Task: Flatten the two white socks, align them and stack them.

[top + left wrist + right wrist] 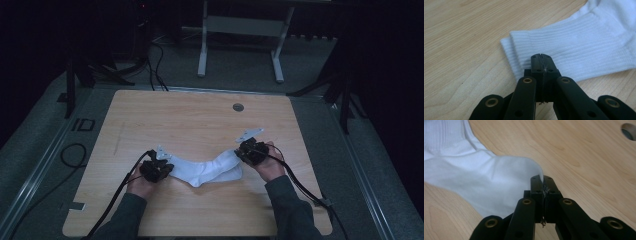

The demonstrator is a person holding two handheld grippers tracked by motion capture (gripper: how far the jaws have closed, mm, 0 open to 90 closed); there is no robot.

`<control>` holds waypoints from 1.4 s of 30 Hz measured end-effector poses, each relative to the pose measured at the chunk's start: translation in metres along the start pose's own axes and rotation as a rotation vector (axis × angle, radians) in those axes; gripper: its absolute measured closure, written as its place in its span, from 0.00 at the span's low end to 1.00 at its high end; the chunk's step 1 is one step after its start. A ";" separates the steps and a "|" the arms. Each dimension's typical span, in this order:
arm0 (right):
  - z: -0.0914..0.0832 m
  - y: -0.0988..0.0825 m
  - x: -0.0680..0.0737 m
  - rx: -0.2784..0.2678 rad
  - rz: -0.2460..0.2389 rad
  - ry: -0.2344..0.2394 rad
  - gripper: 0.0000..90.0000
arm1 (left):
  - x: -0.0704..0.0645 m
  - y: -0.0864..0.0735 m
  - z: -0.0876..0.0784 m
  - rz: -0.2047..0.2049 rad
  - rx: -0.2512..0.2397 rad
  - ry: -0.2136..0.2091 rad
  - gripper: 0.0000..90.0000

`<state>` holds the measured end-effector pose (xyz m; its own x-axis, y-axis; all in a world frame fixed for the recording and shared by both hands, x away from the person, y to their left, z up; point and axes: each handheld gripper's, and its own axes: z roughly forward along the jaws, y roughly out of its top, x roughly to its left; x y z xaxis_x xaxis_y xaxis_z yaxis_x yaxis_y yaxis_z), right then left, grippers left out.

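I see a light wooden table [200, 125] with a round cable hole [238, 107] near its far edge. White socks [210, 170] lie on it, one stacked atop another.

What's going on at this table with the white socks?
A person sits at a wooden table with a hand-held gripper in each hand. The left hand-held gripper is clamped on the ribbed cuff end of a white sock, and the right hand-held gripper pinches the toe end. The sock hangs slack between the two, its middle resting on the table. It looks like two socks stacked together.
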<state>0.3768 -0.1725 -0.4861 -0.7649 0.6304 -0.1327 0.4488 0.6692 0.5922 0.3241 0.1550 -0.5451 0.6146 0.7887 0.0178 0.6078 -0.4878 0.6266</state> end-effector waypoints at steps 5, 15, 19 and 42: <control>-0.013 -0.004 -0.009 -0.030 0.028 -0.020 0.98 | 0.000 0.000 0.000 0.002 0.000 -0.004 1.00; -0.016 -0.003 -0.010 -0.058 0.030 -0.039 0.98 | -0.001 0.000 0.000 0.003 0.001 -0.004 1.00; -0.010 -0.006 -0.009 -0.050 0.031 -0.033 0.98 | -0.001 0.000 0.000 0.004 0.001 -0.003 1.00; 0.032 -0.034 -0.012 0.064 0.067 -0.023 0.88 | -0.001 0.000 0.001 0.001 -0.001 -0.006 1.00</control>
<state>0.3854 -0.1902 -0.5307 -0.7214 0.6832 -0.1128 0.5282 0.6483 0.5484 0.3235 0.1539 -0.5458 0.6179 0.7861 0.0139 0.6066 -0.4879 0.6277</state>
